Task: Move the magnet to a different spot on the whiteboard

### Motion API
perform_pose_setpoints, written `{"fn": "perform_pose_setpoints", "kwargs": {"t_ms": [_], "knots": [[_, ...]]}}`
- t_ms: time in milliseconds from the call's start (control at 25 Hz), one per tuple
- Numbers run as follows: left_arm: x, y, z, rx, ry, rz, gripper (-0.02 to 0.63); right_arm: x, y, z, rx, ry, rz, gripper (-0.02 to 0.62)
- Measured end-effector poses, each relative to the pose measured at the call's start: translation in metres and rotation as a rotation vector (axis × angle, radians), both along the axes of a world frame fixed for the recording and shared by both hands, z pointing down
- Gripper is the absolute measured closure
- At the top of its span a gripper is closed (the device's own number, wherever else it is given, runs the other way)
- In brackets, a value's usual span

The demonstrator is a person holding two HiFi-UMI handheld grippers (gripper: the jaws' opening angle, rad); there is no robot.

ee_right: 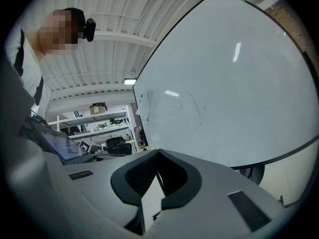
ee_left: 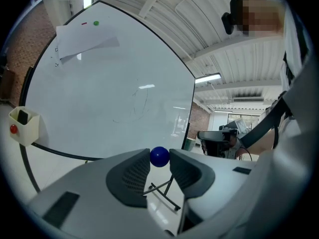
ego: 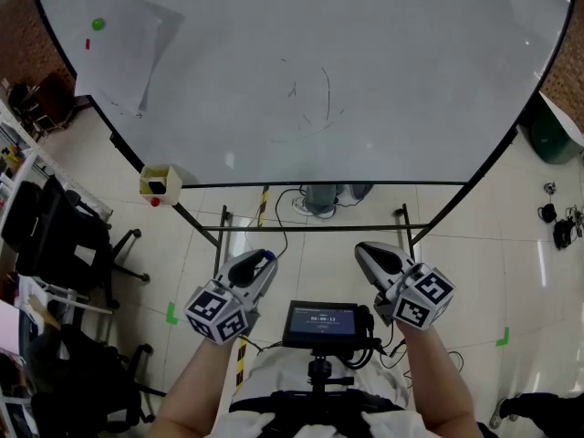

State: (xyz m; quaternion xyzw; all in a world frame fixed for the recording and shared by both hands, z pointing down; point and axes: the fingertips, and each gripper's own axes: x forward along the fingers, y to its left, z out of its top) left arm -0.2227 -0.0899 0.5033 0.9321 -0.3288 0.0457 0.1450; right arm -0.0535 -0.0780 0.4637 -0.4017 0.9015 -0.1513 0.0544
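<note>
1. One blue magnet, a small round ball, sits clamped between the tips of the left gripper, off the whiteboard and in front of its lower edge.
2. The ball is round, so it shows no long axis and no facing.
3. The right gripper has its jaws brought together at the tips with nothing between them; it is beside the left one, well apart from it.
4. Between both grippers, close to the person's body, is a small screen.
5. Tiled floor and the board's black stand lie between the grippers and the board.
6. On the board's upper left hangs a sheet of paper, with a green magnet and a small red mark just beside its top corner.
7. Faint pen scribbles mark the board's middle.
8. A pale box hangs at the lower left edge, with a red magnet just under it.
9. Black chairs stand to the left.
</note>
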Motion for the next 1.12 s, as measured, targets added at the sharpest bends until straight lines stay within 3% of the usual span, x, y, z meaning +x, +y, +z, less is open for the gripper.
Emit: {"fn": "perform_pose_setpoints", "kwargs": {"t_ms": [560,1120], "knots": [[0.001,0.028,0.009,0.008,-0.018,0.087,0.460,-0.012,0.032,0.011,-0.009,-0.005,0.041,0.561],[0.031,0.028,0.008,0.010,-0.015,0.146,0.457,0.010,0.042,0.008,-0.012,0.008,0.094,0.561]]}}
